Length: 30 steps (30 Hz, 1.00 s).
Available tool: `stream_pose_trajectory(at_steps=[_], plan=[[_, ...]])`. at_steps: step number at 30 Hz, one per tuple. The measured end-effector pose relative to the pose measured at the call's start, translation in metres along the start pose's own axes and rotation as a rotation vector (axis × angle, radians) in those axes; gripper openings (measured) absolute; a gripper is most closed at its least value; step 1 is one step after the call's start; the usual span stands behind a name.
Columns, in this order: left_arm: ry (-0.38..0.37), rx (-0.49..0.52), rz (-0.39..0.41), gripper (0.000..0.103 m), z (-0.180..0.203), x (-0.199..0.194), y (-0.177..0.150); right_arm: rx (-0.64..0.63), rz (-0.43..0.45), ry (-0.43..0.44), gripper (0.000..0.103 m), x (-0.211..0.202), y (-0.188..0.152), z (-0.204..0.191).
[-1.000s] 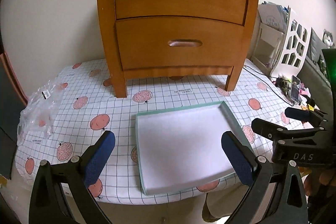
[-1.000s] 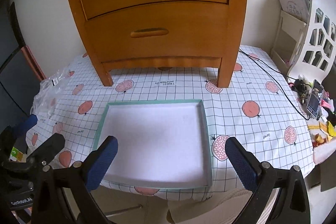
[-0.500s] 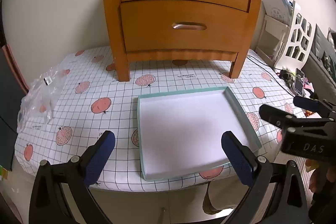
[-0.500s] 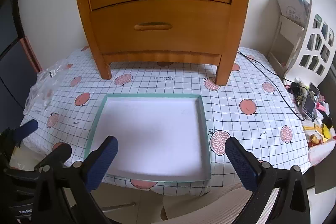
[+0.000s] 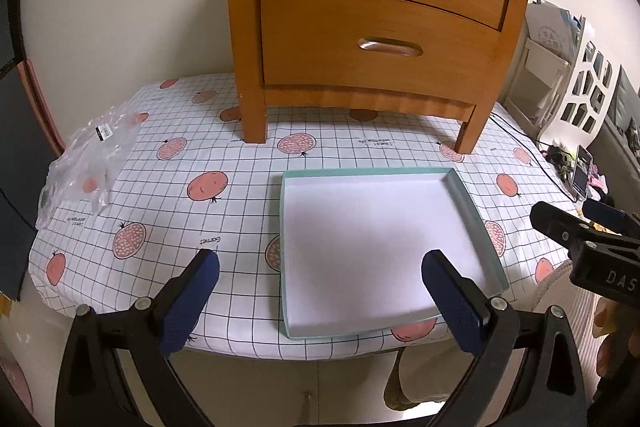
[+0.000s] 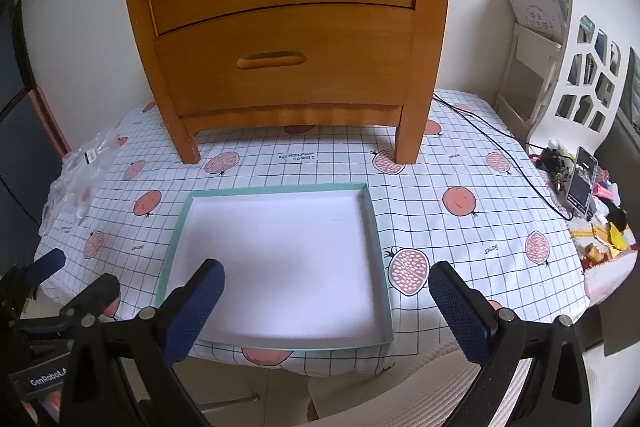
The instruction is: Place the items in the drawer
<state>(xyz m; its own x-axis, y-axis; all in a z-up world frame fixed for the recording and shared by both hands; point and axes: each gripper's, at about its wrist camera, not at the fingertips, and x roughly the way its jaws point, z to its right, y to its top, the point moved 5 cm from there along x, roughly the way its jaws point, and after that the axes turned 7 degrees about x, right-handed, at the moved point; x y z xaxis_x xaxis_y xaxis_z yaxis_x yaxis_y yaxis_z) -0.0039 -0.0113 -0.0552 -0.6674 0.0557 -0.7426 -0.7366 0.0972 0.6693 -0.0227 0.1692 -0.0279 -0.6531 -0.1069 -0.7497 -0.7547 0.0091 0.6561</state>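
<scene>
We've got the left gripper (image 5: 320, 301) sitting low in the frame with its blue pads spread wide, nothing between them. Same deal with the right gripper (image 6: 326, 307), wide apart and empty. Both hover at the near edge of the table (image 6: 460, 163) with the fruit-print cloth. A shallow teal-rimmed tray (image 5: 466, 197), white inside, lies mid-frame. The wooden nightstand (image 5: 376, 23) fills the top centre, both drawers closed. A crumpled clear plastic bag (image 5: 88, 163) is at the left edge.

checked tablecloth (image 5: 168, 195) — nightstand (image 5: 380, 27), shallow tray (image 5: 380, 239), plastic bag (image 5: 88, 163).
</scene>
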Motion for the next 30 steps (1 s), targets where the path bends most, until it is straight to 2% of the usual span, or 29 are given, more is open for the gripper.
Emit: stream_pose_trajectory(at_steps=[30], plan=[[0.003, 0.002, 0.009, 0.101, -0.0032, -0.0009, 0.0013, -0.016, 0.015, -0.014, 0.103, -0.0007, -0.0005, 0.0010]])
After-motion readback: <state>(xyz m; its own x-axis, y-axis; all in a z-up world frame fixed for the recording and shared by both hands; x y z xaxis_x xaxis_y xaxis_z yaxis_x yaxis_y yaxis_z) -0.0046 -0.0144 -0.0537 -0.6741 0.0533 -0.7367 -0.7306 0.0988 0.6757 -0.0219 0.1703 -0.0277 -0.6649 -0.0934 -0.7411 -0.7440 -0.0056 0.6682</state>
